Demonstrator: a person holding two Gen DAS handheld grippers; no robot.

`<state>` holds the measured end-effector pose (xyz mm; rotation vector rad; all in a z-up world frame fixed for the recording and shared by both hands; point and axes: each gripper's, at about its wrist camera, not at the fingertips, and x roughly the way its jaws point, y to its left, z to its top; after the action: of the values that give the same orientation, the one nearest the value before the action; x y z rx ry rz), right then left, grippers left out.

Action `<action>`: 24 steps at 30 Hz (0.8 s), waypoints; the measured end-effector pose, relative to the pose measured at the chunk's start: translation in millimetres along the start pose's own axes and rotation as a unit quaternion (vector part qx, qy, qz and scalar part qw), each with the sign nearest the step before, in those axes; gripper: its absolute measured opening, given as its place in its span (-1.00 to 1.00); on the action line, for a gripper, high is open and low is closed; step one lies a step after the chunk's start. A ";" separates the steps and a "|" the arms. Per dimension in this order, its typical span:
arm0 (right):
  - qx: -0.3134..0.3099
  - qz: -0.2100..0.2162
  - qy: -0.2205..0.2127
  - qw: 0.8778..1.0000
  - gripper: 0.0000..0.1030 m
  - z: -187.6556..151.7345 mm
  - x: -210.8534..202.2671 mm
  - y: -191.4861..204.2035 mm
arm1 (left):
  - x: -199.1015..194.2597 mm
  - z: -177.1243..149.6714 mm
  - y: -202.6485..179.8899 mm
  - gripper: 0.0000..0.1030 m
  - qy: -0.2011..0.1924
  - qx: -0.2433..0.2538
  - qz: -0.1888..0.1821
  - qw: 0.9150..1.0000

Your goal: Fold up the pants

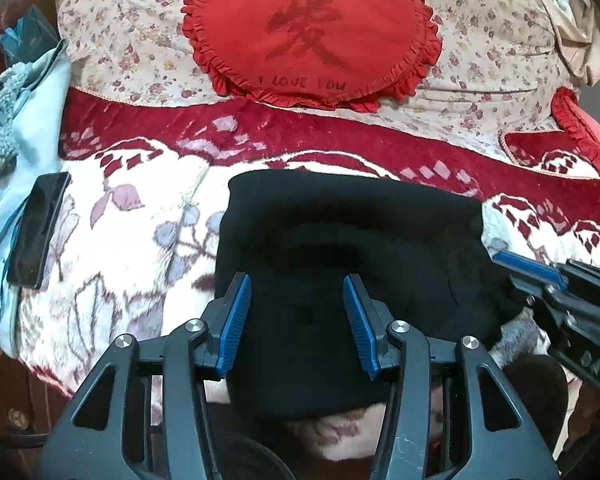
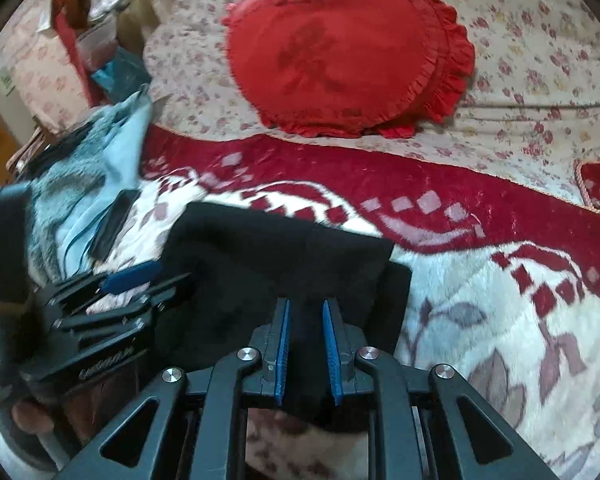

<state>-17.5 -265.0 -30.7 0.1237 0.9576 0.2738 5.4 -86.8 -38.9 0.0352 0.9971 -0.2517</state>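
Observation:
The black pants (image 1: 340,248) lie folded into a compact stack on the red and white blanket (image 1: 140,208); they also show in the right wrist view (image 2: 268,256). My left gripper (image 1: 297,284) is open just above the stack's near part, its blue pads apart with nothing between them. My right gripper (image 2: 306,304) is open by a narrow gap over the stack's near right edge; I see no cloth pinched between its pads. The right gripper also shows at the pants' right edge in the left wrist view (image 1: 540,276). The left gripper shows at the left in the right wrist view (image 2: 112,292).
A red heart-shaped pillow (image 1: 308,36) lies on the floral quilt (image 1: 120,52) behind the pants. A black phone (image 1: 38,228) rests on a pale blue garment (image 1: 40,120) at the left. Another red cushion (image 1: 580,136) sits at the far right.

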 end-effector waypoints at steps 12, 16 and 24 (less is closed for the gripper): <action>-0.002 -0.023 0.045 0.999 -0.69 -40.2 5.2 -6.9 | -3.0 -30.5 -4.1 -0.10 0.014 0.005 0.000 1.000; 0.011 -0.012 0.046 0.999 -0.69 -43.7 9.2 -14.7 | 0.5 -31.7 -3.4 0.00 0.015 -0.001 -0.004 1.000; 0.053 0.000 0.013 0.999 -0.09 -35.1 -6.0 -32.8 | -14.9 -23.7 32.9 0.00 0.007 -0.053 -0.034 0.998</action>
<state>-43.8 -298.7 -53.4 0.2167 0.9981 0.2247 -14.4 -48.5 -42.2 -0.0935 1.0263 -0.2619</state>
